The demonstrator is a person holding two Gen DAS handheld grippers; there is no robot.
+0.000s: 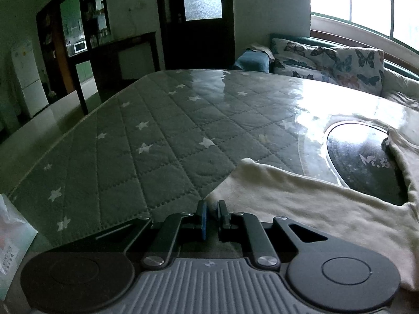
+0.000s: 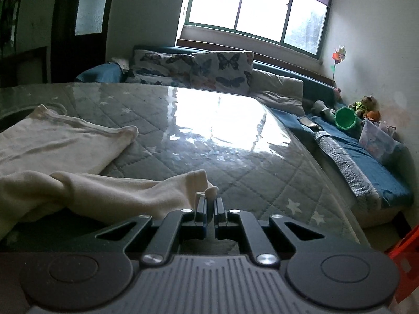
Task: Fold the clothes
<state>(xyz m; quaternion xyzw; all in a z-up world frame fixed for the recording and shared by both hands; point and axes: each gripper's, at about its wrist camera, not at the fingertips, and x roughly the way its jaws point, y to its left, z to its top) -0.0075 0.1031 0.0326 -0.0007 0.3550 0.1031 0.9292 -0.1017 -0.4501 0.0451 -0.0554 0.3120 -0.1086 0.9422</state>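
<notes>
A cream garment [image 1: 314,204] lies on a table covered by a grey quilted star cloth [image 1: 146,141] under clear plastic. In the left wrist view my left gripper [image 1: 212,205] sits at the garment's near left corner, its jaws nearly closed with a thin gap; no cloth shows between them. In the right wrist view my right gripper [image 2: 209,201] is shut on a corner of the cream garment [image 2: 112,191], which is lifted and pulled into a ridge. Another part of the garment [image 2: 60,141] lies flat further back on the left.
A dark oval patch [image 1: 364,157] shows on the table by the garment. A sofa with butterfly cushions [image 2: 220,70] stands behind the table, and a blue-covered bench with toys and a green cup [image 2: 345,117] runs along the right wall. A red object [image 2: 406,259] is at the lower right.
</notes>
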